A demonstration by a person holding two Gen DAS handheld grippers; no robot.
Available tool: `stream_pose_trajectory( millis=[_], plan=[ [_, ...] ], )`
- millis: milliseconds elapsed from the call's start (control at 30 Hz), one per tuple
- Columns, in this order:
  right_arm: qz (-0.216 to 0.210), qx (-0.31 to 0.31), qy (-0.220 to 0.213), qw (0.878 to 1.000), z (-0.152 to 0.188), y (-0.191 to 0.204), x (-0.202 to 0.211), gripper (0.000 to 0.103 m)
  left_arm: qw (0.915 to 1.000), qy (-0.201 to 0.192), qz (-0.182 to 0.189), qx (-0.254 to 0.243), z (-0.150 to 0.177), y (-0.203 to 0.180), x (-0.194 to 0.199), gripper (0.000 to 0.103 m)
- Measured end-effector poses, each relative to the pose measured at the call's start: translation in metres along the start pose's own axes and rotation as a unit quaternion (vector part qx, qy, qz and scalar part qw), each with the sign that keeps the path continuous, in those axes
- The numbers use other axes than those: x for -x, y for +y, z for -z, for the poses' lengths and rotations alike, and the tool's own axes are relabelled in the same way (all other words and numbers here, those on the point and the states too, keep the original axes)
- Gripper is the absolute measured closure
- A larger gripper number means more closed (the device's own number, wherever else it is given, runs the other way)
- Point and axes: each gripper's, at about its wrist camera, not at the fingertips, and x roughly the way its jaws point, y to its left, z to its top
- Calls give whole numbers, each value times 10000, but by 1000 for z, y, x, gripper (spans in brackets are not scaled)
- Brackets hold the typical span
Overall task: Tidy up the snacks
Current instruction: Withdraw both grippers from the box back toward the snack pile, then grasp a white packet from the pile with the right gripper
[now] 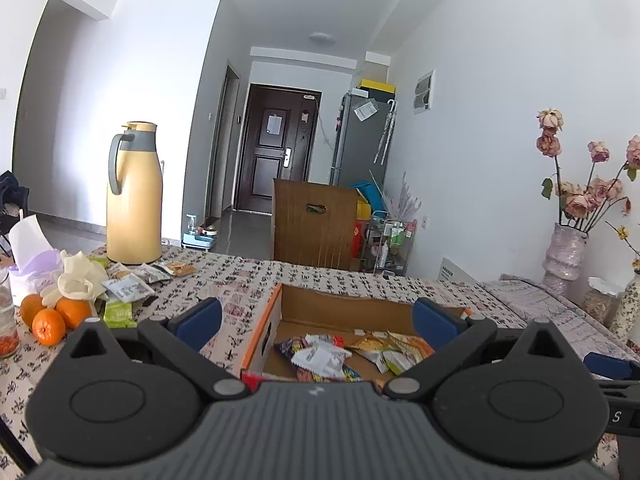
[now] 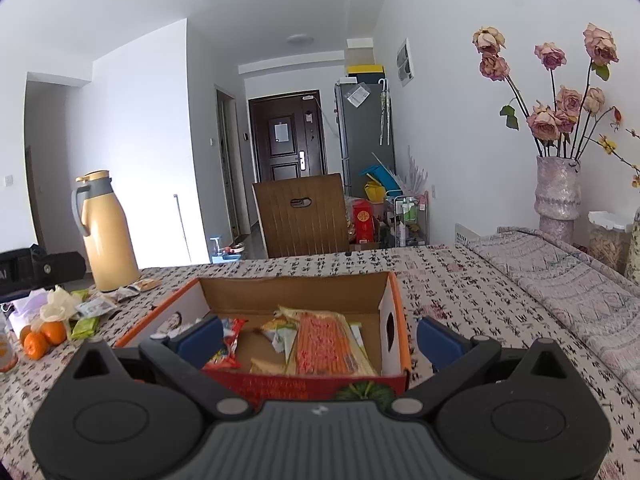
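An open cardboard box [image 1: 264, 320] with an orange rim stands on the patterned tablecloth; it also shows in the right wrist view [image 2: 394, 304]. Several snack packets [image 1: 320, 356] lie inside it, among them a large orange packet [image 2: 328, 344]. More loose packets [image 1: 132, 284] lie on the table at the left, near the thermos. My left gripper [image 1: 318, 318] is open and empty above the box's near left edge. My right gripper [image 2: 320, 338] is open and empty over the box's near side. The right gripper's blue finger [image 1: 608, 364] shows at the left view's right edge.
A yellow thermos jug [image 1: 134, 196] stands at the table's far left. Three oranges [image 1: 52, 316], a crumpled white glove [image 1: 80, 276], a tissue box [image 1: 28, 264] and a glass [image 1: 6, 320] crowd the left edge. A vase of dried roses [image 2: 558, 192] and jars stand at the right. A wooden chair [image 2: 302, 216] is behind the table.
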Motion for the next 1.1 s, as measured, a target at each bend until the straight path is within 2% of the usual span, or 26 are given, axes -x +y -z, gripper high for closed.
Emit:
stream_pose_trajectory(
  millis=[267, 633, 800, 1100],
  plan=[
    [-41, 72, 245, 9997, 24, -6, 19, 0, 9996, 254, 52, -122, 26, 9, 17, 0],
    [113, -58, 900, 9959, 68, -19, 23, 0, 9952, 972, -95, -106, 80, 30, 19, 0],
    [241, -107, 1140, 9931, 84, -25, 25, 0, 9924, 1214, -165, -92, 94, 36, 20, 0],
    [195, -152, 1318, 9910, 92, -23, 19, 0, 9901, 1402, 43, -17, 107, 29, 23, 0]
  ],
)
